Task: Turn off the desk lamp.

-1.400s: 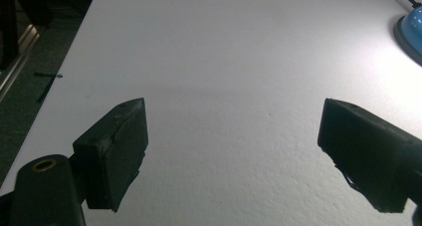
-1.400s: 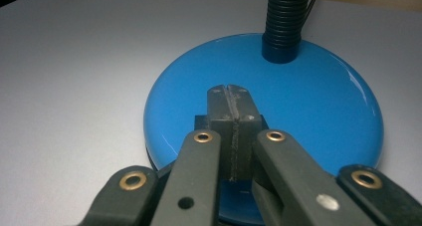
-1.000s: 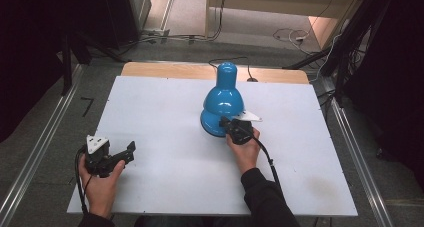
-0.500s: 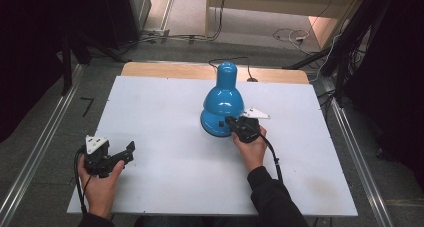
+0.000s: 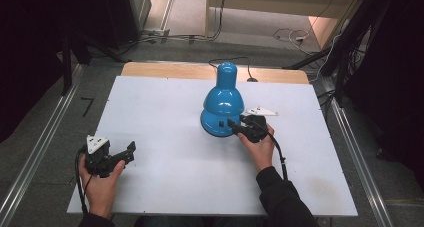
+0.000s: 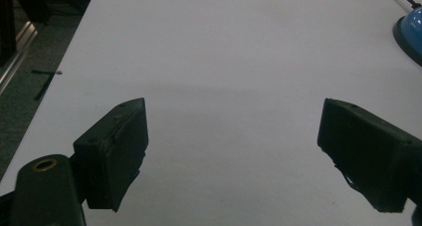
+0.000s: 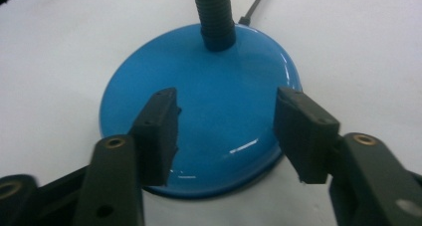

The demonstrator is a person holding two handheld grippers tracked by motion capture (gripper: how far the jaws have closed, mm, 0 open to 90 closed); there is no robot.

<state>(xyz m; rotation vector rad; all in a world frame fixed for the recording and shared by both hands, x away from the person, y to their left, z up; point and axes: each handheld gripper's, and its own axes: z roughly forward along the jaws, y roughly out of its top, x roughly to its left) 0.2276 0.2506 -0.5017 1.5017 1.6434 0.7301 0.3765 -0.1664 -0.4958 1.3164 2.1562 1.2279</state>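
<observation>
Right tongs (image 7: pixel 226 136) gape empty over the blue lamp base (image 7: pixel 199 111); centre first. Left tongs (image 6: pixel 234 156) wide, empty.

The blue desk lamp (image 5: pixel 222 104) is the sole obstacle on the white table (image 5: pixel 165 107), standing right of centre toward the far edge, its cord (image 5: pixel 248 73) trailing over that edge. The right gripper (image 5: pixel 239 127) sits at the lamp's base (image 7: pixel 199 111), jaws apart over its near-right rim; the black flexible neck (image 7: pixel 215 14) rises just beyond. The left gripper (image 5: pixel 120 154) holds the near-left corner, jaws wide over bare surface. The left half and near edge between the hands offer unobstructed passage.
</observation>
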